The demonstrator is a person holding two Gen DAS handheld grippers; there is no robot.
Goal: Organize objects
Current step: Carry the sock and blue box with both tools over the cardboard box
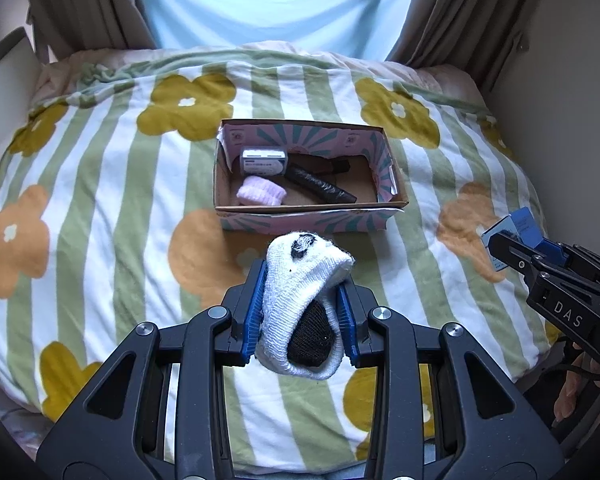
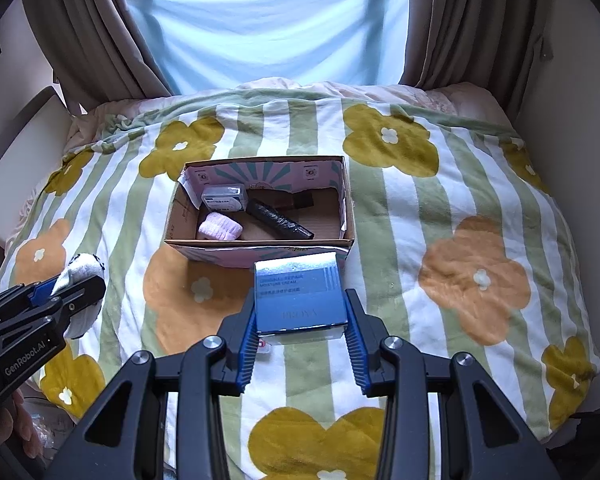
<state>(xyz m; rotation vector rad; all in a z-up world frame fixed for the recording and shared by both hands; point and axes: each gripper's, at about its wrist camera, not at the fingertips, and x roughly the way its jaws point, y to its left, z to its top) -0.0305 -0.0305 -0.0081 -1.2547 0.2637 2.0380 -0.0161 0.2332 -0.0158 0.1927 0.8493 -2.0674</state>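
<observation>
The left hand-held gripper (image 1: 302,304) is clenched on a rolled white sock (image 1: 304,280) with a dark patch; the blue pads (image 1: 256,312) press both sides of the roll, which is lifted clear of the blanket (image 1: 100,184). The right hand-held gripper (image 2: 302,320) is clenched on a blue box (image 2: 300,292), gripped at its two side faces and likewise held above the blanket. Both grippers sit on the near side of an open carton (image 1: 396,196), the left one toward its left end and the right one toward its right end when seen from the right wrist view. The carton rests near the middle of the bed, on the striped, flower-printed blanket. Inside it lie a pink sock roll (image 1: 262,192) at the near left corner, a small grey case (image 1: 264,162) against the far left wall, and a black tube (image 1: 320,186) lying diagonally across the floor. Curtains (image 1: 460,12) frame a bright window behind the bed.
</observation>
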